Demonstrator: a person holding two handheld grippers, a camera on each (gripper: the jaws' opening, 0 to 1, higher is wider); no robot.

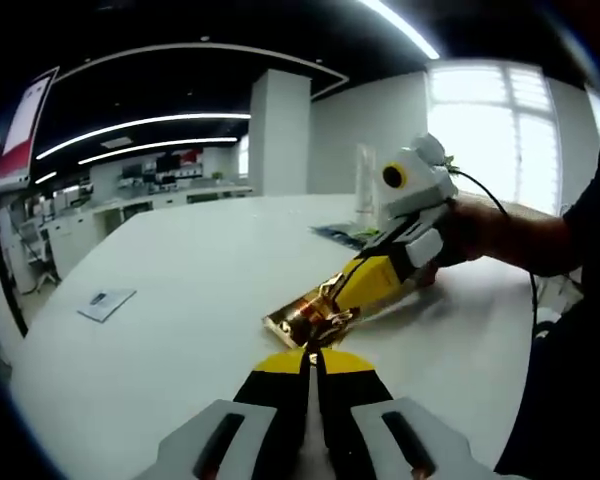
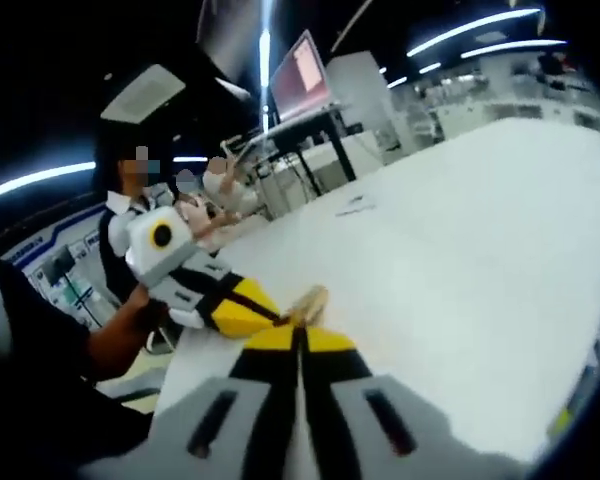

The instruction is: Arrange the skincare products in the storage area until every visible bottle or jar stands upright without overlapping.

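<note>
My left gripper and right gripper — jaws closed on one shiny gold packet over the white table; next, free it carefully.

Left gripper jaws closed together, tips pointing forward. Right gripper jaws likewise pressed together. Both grippers meet tip to tip. A hand grips the right gripper, bare forearm extended behind it.
</note>
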